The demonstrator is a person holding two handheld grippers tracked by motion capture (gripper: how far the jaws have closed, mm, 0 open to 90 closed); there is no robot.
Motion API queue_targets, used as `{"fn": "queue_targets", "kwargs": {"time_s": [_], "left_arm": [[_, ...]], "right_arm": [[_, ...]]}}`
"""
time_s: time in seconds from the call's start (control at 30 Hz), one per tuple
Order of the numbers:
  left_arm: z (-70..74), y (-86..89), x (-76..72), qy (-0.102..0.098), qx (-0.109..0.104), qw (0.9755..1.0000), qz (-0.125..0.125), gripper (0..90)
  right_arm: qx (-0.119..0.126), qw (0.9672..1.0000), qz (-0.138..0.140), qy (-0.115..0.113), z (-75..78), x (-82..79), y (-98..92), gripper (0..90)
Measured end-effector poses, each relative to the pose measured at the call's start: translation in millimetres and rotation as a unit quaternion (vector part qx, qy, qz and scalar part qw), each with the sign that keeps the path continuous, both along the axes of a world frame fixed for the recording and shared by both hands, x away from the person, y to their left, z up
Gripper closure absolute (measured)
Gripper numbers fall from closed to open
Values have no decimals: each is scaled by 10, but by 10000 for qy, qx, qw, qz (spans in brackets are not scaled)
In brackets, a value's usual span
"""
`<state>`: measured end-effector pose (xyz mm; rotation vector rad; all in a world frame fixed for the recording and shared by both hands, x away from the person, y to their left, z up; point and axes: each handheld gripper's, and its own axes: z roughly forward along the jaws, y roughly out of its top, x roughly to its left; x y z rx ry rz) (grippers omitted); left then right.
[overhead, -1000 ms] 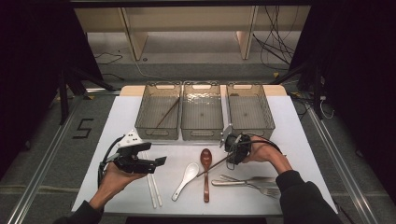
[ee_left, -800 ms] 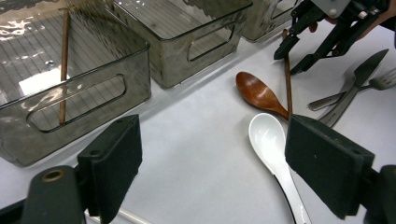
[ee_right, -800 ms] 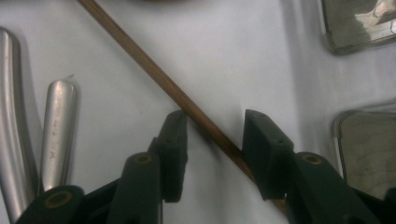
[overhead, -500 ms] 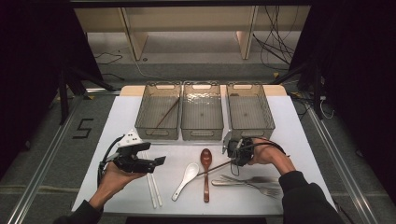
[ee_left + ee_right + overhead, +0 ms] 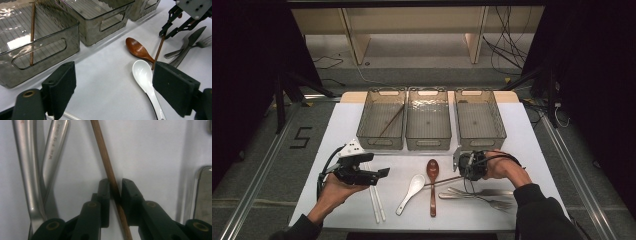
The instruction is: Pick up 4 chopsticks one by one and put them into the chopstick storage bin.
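a: which step is this?
b: the right gripper (image 5: 115,202) has just been closing its jaws round the brown chopstick (image 5: 105,155) lying on the table (image 5: 522,135).
a: next?
b: likely lift it level toward the left bin (image 5: 382,120); the left gripper (image 5: 120,87) hangs open.

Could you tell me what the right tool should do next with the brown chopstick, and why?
Probably lift it. The right tool has just been closing, and its jaws now flank the brown chopstick lying on the table. Its mate already lies in the left bin, so that looks like where it goes.
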<state>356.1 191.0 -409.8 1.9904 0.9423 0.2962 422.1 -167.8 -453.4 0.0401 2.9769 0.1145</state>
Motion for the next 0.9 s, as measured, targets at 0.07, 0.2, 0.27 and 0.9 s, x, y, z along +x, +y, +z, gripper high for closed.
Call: {"fn": "queue_targets", "kwargs": {"time_s": [0.07, 0.2, 0.27, 0.9], "left_arm": [[-5, -1, 2, -5, 2, 10000, 6, 185], [-8, -5, 4, 9, -11, 10000, 4, 185], [-10, -6, 4, 23, -4, 10000, 8, 185], [22, -95, 62, 82, 77, 9998, -148, 185]], "right_arm": [[-19, 10000, 71, 1, 1, -4, -13, 826], [-28, 9999, 156, 61, -2, -9, -35, 841], [-35, 9997, 237, 84, 4, -21, -39, 843], [482, 9975, 189, -479, 292, -110, 78, 850]]}}
